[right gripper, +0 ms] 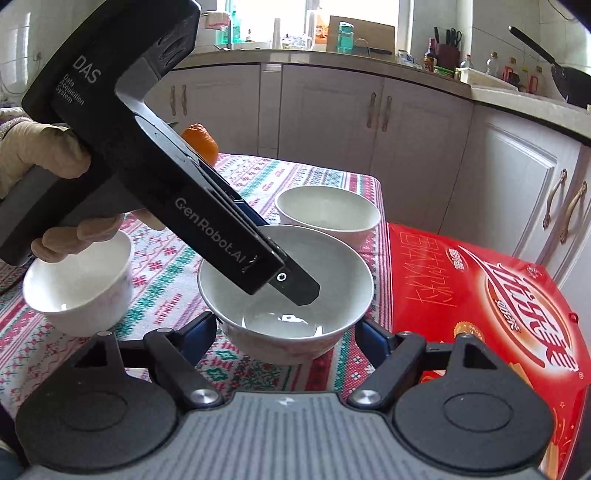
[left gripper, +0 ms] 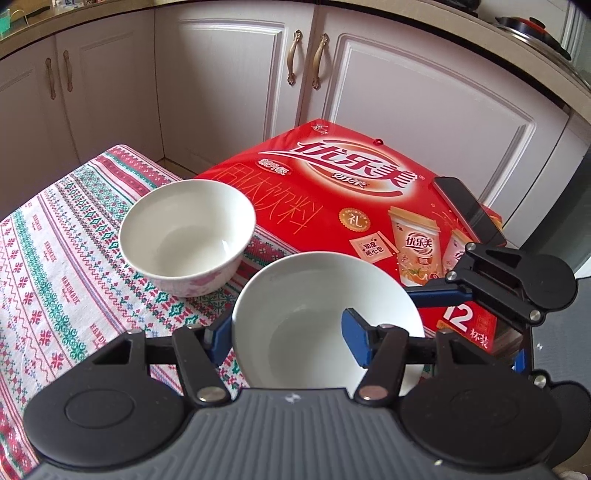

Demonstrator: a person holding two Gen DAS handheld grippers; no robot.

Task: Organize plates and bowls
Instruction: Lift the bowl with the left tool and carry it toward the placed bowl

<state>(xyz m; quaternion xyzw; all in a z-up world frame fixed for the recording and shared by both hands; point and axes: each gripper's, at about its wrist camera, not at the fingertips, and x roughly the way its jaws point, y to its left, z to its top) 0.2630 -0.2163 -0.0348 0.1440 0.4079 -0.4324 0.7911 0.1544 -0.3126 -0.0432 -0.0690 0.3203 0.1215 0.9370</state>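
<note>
White panelled cabinets [right gripper: 332, 122] with brass handles run beneath a countertop [right gripper: 332, 57]; daylight enters a window [right gripper: 351, 14] above.

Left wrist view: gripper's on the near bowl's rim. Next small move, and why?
Probably lift the near bowl slightly. The left gripper looks shut on its rim, one finger inside, and the empty far bowl stands upright just beyond, free for nesting.

Place: home kitchen
Evidence ahead of the right gripper: cream cabinets [right gripper: 325, 110], countertop [right gripper: 332, 55] with bottles [right gripper: 511, 70], wok [right gripper: 569, 79]
</note>
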